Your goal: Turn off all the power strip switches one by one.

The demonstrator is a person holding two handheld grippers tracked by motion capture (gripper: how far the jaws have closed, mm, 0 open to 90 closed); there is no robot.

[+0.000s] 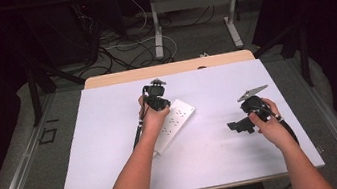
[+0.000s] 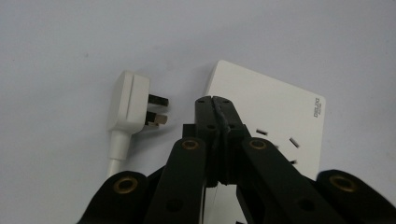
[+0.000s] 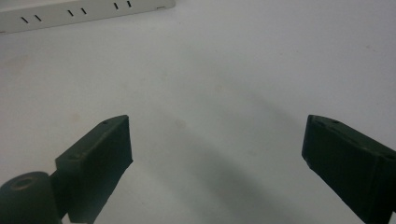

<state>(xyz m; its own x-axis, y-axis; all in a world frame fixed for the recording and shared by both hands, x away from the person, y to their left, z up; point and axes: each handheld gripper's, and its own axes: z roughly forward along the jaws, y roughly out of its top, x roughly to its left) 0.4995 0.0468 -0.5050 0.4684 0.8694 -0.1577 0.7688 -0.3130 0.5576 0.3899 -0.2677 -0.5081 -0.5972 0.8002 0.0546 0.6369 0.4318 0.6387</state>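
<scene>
Left gripper [image 2: 215, 99] closed over power strip [image 2: 275, 116]; right gripper [image 3: 217, 140] wide apart.

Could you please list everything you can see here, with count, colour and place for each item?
power strip: one, white, middle of the table, partly under the left hand
plug: one, white with cord, lying beside the power strip's end, not inserted
table: one, white top
desk frame: one, grey, on the floor beyond the table
cables: several, black and white, on the floor behind
left tool: black, shut, over the power strip
right tool: black, open, right of the power strip
</scene>
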